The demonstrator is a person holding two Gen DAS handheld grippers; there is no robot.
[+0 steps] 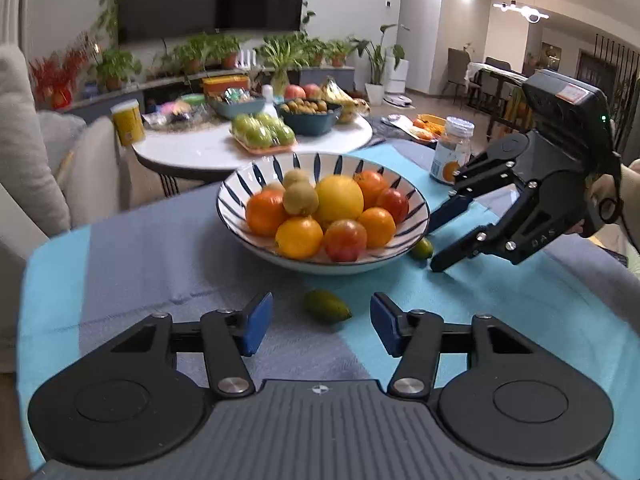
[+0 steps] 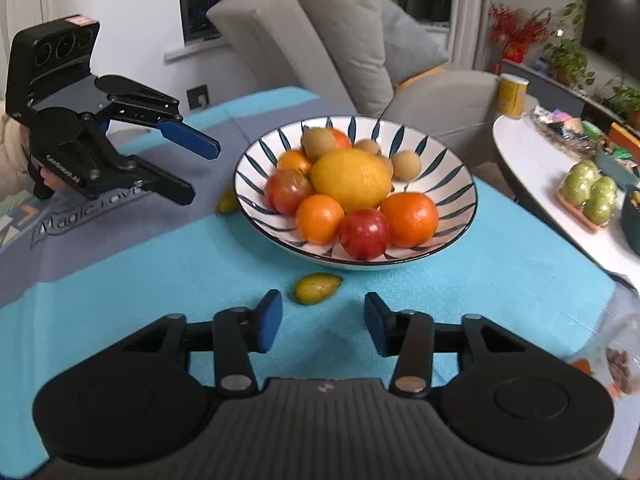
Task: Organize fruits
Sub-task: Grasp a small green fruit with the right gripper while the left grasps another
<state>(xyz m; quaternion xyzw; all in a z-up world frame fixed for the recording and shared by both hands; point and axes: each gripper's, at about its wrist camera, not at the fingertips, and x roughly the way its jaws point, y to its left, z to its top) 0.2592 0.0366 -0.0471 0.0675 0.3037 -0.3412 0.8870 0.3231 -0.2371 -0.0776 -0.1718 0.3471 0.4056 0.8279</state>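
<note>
A white bowl with dark blue stripes [image 1: 320,266] [image 2: 256,160] holds oranges, a large yellow fruit [image 1: 339,198] [image 2: 351,180], red fruits and brown kiwis. Two small green fruits lie on the cloth beside it. One green fruit [image 1: 327,306] [image 2: 228,202] sits just ahead of my left gripper [image 1: 322,322] [image 2: 198,172], in line with the gap; the pads stand apart and clear of it. The other green fruit [image 1: 422,248] [image 2: 318,288] lies just ahead of my right gripper [image 2: 324,318] [image 1: 444,238], which is open and empty.
A turquoise and grey cloth [image 1: 160,264] covers the table. A glass jar [image 1: 452,152] stands behind the right gripper. A round white side table [image 1: 200,148] carries green apples, bowls, bananas and a yellow can [image 1: 128,122]. Grey sofa cushions [image 2: 320,40] stand beyond the bowl.
</note>
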